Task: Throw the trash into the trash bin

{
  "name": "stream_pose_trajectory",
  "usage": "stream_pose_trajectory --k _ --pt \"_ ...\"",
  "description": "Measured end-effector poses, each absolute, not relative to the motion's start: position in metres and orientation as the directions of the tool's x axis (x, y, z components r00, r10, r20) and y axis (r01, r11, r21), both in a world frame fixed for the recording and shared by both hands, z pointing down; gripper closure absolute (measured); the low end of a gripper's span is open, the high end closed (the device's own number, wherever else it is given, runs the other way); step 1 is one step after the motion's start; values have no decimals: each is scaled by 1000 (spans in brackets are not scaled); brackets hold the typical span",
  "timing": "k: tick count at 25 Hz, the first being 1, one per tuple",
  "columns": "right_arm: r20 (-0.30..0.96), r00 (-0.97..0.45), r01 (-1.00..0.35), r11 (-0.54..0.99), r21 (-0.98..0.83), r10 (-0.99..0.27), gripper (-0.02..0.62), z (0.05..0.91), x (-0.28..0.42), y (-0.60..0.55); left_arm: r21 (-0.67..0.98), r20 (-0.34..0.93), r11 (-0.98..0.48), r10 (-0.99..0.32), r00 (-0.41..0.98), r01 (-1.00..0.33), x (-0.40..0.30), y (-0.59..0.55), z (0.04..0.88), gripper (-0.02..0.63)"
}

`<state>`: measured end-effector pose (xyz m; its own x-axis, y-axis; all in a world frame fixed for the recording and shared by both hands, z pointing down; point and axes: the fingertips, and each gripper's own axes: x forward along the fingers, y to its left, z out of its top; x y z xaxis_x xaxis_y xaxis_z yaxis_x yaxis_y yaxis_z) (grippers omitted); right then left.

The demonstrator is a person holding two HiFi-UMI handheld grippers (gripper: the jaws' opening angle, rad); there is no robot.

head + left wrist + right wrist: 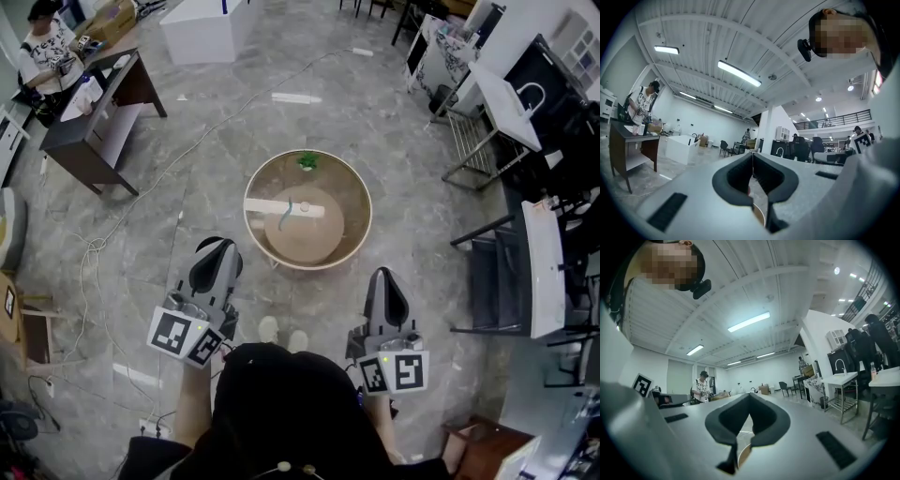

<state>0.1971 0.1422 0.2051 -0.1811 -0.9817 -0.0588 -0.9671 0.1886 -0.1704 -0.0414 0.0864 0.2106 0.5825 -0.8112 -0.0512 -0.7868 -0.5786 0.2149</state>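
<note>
Left tongs [217,246] and right tongs [384,275] are held shut and empty, side by side above bare floor [197,131]. Just ahead, between them, the round trash bin [352,202] is set, with trash [307,161] seen inside. Cables [94,246] are strewn at left; racks [497,272] are stood well right.

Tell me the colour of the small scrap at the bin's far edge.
The scrap is green, clearest in the head view.
</note>
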Motion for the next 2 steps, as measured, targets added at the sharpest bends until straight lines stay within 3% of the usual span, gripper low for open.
stream_pose_trajectory --k 2 --pt "-60 -174 -968 182 -176 -983 594 205 201 142 212 -56 -584 -808 587 -784 -38 86 209 598"
